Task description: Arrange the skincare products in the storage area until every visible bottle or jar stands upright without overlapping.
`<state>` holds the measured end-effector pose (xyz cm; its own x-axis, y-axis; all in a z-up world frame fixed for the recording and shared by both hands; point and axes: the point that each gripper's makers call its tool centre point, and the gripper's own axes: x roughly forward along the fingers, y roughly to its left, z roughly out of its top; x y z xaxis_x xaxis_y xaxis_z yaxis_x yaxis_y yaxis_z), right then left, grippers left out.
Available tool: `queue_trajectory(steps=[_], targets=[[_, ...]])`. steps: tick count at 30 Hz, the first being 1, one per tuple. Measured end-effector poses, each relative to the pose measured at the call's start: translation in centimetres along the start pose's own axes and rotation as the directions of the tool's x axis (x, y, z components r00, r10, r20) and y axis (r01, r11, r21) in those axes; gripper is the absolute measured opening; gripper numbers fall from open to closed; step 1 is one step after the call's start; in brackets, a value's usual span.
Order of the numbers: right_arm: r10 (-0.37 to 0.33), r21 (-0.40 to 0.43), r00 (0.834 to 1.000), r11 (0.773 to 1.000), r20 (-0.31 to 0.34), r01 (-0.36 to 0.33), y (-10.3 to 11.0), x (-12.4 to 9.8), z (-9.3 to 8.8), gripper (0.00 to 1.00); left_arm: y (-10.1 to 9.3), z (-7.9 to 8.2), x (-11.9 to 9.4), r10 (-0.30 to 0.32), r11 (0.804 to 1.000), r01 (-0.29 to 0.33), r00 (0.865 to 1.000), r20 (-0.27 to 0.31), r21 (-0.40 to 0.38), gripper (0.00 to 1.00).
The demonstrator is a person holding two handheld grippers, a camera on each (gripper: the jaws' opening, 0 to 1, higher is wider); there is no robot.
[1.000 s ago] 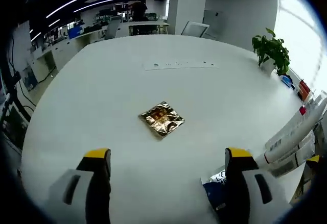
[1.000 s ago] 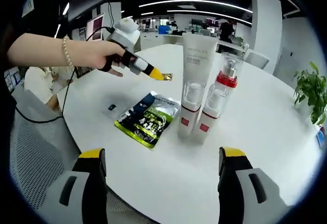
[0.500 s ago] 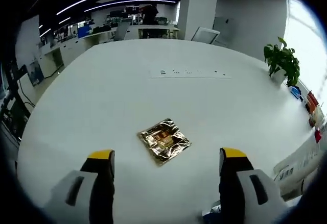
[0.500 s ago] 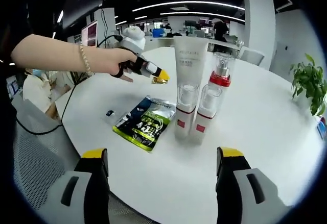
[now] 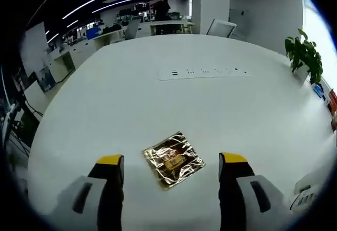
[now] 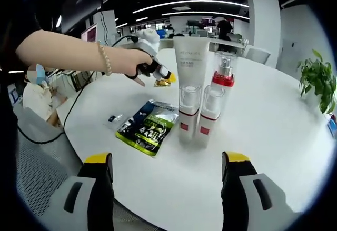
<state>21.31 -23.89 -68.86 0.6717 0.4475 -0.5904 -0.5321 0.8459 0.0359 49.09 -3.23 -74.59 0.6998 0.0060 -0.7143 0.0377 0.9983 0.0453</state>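
Left gripper view: the left gripper [image 5: 171,163] has its two yellow-tipped jaws spread wide with nothing between them, hovering low over the white table [image 5: 105,94]. A crinkled gold sachet [image 5: 172,160] lies flat on the table just beyond the jaw tips, in line with the gap between them. Past the sachet, farther across the table, a strip of small dark marks [image 5: 205,72] runs crosswise. Well beyond the sachet, at the table's far right edge, stands a green plant [image 5: 305,54]. The pale end of a tube [image 5: 308,191] shows at the right edge of the view, beside the right jaw.

Right gripper view: the right gripper [image 6: 166,165] is likewise released, jaws wide apart and holding nothing, above the near edge of the table [image 6: 274,131]. Ahead of it stands a tall white tube [image 6: 188,91] on its clear cap, upright. A pump bottle [image 6: 215,102] with a red collar stands upright just beside the tube, on its right, seemingly touching it. A green and dark blue pouch [image 6: 148,127] lies flat left of the tube, near its base. Beyond the pouch, a hand [image 6: 129,62] with a bead bracelet holds the left gripper [image 6: 167,76] over the gold sachet [image 6: 162,82], behind and left of the tube. A plant [image 6: 318,81] stands far right of the bottle.
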Motion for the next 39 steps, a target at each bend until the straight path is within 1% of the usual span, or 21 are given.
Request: queue_trajectory(steps=[2,3,6,8,9,10,11,15,16,18,19,20,21,24,27,31,39], targets=[[-0.003,0.004,1.0,1.0,0.002,0.002,-0.1,0.0,0.0,0.85,0.0,-0.2,0.5,0.003,1.0,-0.003,1.0,-0.016,-0.003,0.62],[-0.003,0.005,1.0,1.0,0.003,0.003,-0.1,-0.1,0.0,0.84,0.0,-0.4,0.3,0.002,1.0,-0.002,1.0,-0.021,-0.007,0.62],[-0.005,0.012,1.0,1.0,0.006,0.005,-0.2,-0.1,0.0,0.84,-0.2,-0.7,0.6,0.0,1.0,-0.001,0.999,-0.034,-0.011,0.62],[-0.008,0.013,1.0,1.0,0.005,0.008,-0.2,-0.1,0.0,0.84,-0.1,-1.2,0.5,0.007,1.0,-0.007,0.999,-0.046,0.004,0.61],[-0.01,0.015,1.0,1.0,0.006,0.01,-0.3,-0.1,0.0,0.84,0.0,-1.6,0.7,0.006,1.0,-0.005,0.998,-0.061,0.006,0.6],[-0.01,0.015,1.0,1.0,0.006,0.01,-0.3,-0.1,0.0,0.84,-0.2,-1.4,0.8,-0.008,1.0,0.008,0.999,-0.048,0.001,0.6],[-0.01,0.016,1.0,1.0,0.006,0.01,-0.3,-0.1,0.0,0.84,-0.1,-1.5,0.8,0.003,1.0,-0.003,0.998,-0.056,-0.008,0.61],[-0.011,0.017,1.0,1.0,0.006,0.011,-0.4,-0.1,0.0,0.83,-0.1,-1.4,1.0,-0.01,1.0,0.01,0.999,-0.048,-0.003,0.58],[-0.012,0.017,1.0,1.0,0.006,0.012,-0.4,-0.1,0.0,0.83,-0.2,-1.4,1.1,-0.014,1.0,0.014,0.999,-0.045,-0.004,0.56],[-0.017,0.018,1.0,1.0,0.008,0.017,-0.5,-0.2,0.1,0.83,0.0,-1.5,1.1,-0.025,1.0,0.024,0.999,-0.037,-0.013,0.46],[-0.018,0.019,1.0,1.0,0.008,0.017,-0.5,-0.2,0.1,0.83,0.0,-1.7,1.0,-0.034,0.999,0.033,0.999,-0.035,-0.002,0.39],[-0.018,0.019,1.0,1.0,0.007,0.018,-0.5,-0.2,0.0,0.83,0.0,-2.0,1.3,-0.057,0.998,0.057,0.998,-0.032,0.013,0.35],[-0.021,0.018,1.0,1.0,0.007,0.02,-0.5,-0.2,0.0,0.83,0.1,-1.9,1.5,-0.056,0.998,0.057,0.998,-0.02,0.009,0.35],[-0.023,0.018,1.0,1.0,0.011,0.023,-0.6,-0.2,0.2,0.83,0.8,-1.7,2.5,-0.064,0.998,0.064,0.998,-0.013,0.01,0.35],[-0.025,0.017,1.0,1.0,0.013,0.025,-0.6,-0.2,0.2,0.83,1.0,-1.6,2.7,-0.075,0.997,0.075,0.997,-0.01,0.003,0.34],[-0.024,0.012,1.0,1.0,0.013,0.024,-0.5,-0.3,0.2,0.83,1.1,-1.0,3.2,-0.096,0.995,0.096,0.995,0.023,-0.008,0.33],[-0.016,-0.012,1.0,1.0,0.01,0.016,-0.2,-0.2,0.3,0.83,1.8,-0.2,3.8,-0.111,0.994,0.11,0.993,0.043,0.013,0.33]])
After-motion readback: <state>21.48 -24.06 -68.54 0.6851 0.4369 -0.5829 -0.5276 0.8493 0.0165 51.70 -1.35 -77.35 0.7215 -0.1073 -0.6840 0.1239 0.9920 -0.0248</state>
